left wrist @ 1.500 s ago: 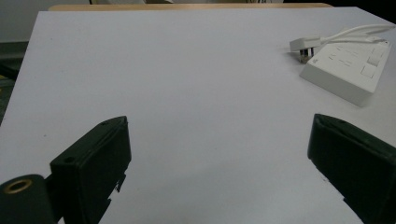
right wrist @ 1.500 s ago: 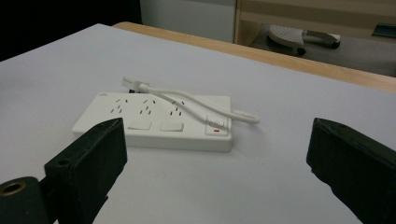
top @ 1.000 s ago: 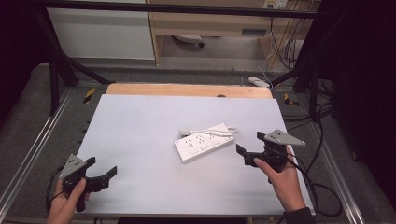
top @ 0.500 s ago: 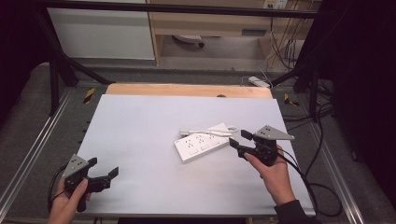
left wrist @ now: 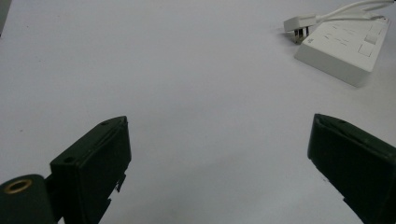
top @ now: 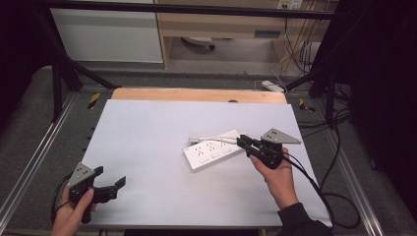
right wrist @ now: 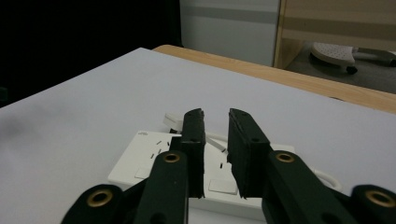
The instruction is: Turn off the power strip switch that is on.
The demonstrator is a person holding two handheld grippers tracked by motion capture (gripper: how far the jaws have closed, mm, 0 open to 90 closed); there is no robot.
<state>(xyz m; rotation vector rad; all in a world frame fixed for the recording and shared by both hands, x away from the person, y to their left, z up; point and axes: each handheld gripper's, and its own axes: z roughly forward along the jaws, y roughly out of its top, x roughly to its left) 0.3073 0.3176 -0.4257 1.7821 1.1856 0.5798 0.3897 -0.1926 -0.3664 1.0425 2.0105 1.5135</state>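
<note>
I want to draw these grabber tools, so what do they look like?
Each gripper, left and right, is black with two flat, blocky fingers, brass-coloured rings at the joints and a grey three-cornered plate on top. A black cable trails from each. The person wears a dark sleeve on the right arm.

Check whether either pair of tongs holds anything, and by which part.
Nothing is gripped yet. The right tongs have just been closing over the power strip's white cable, which lies in the gap between them. The left tongs hang open, empty.
</note>
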